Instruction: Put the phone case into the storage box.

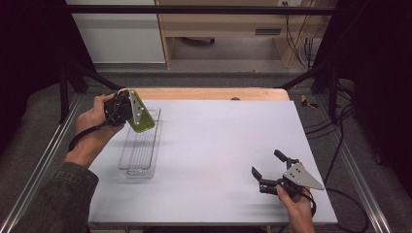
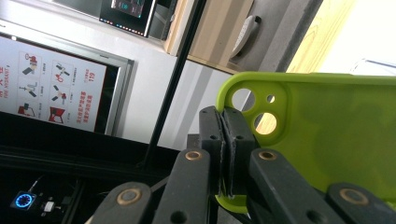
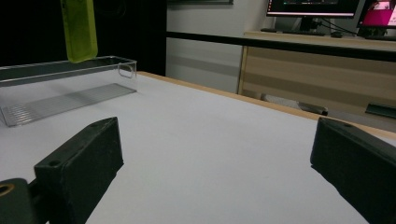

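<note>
Left tongs [image 2: 226, 154]: jaws pressed together, pinching the edge of a lime-green phone case [image 2: 327, 135] near its camera cut-outs. Grip sits on the rim at one corner, so most of the case stands free of the jaws.

In the high view the left tongs [image 1: 127, 108] are held raised over the far end of a clear plastic tray [image 1: 127, 165], the phone case [image 1: 142, 120] hanging from them, tilted, lower end pointing down toward the tray. From the right gripper view the phone case [image 3: 79, 28] hangs above the tray [image 3: 60, 70], lower edge close over its rim; whether it touches, cannot tell. Tray looks empty, ribbed floor visible.

Judgement: a corner pinch leaves the long body free to go into the narrow tray lengthwise. The step in hand looks like lowering the case into the tray. The case is thin and probably flexible, so it may swing or catch on the rim on release.

Right tongs [image 3: 210, 158]: jaws spread wide, nothing between them. In the high view the right tongs [image 1: 269, 170] sit low over the near right part of the white table [image 1: 218, 145], well apart from tray and case, pointing toward them. Likely parked out of the way, or ready to steady the tray.

Beyond the table: wooden furniture, monitors, cables on the floor.
</note>
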